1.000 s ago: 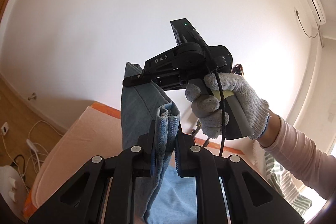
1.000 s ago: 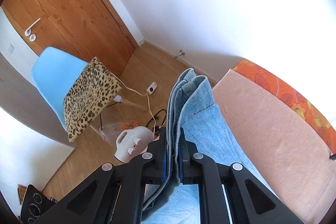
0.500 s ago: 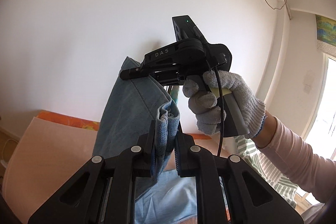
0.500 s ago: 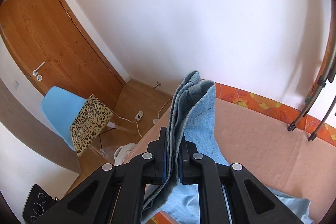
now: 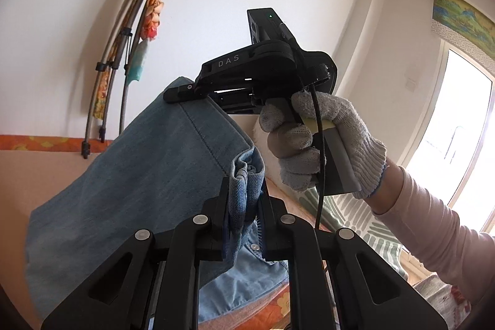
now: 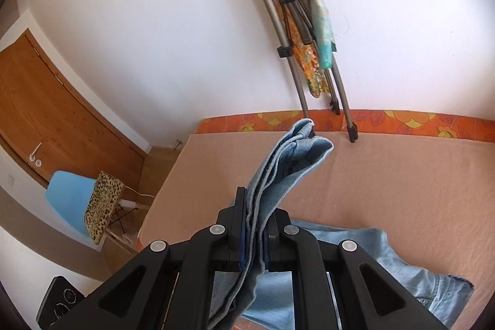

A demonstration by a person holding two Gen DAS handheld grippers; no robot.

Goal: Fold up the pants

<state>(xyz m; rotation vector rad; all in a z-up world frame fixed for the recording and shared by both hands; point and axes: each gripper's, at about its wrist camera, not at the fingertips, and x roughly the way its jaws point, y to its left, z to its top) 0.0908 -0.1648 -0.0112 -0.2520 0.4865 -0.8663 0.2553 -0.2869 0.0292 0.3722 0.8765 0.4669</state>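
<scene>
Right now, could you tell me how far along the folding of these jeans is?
Midway, I would judge. Done: both grippers have a grip, the left gripper shut on a bunched edge of the jeans, the right gripper shut on stacked denim layers. In hand: that end hangs lifted above the pink bed cover, while the rest lies on it. Left: laying the raised part over, releasing, and any further folds.

Only lettering I can make out from here is "DAS", pale capitals on the black side arm of the right gripper (image 5: 185, 89). Nothing else readable anywhere.
</scene>
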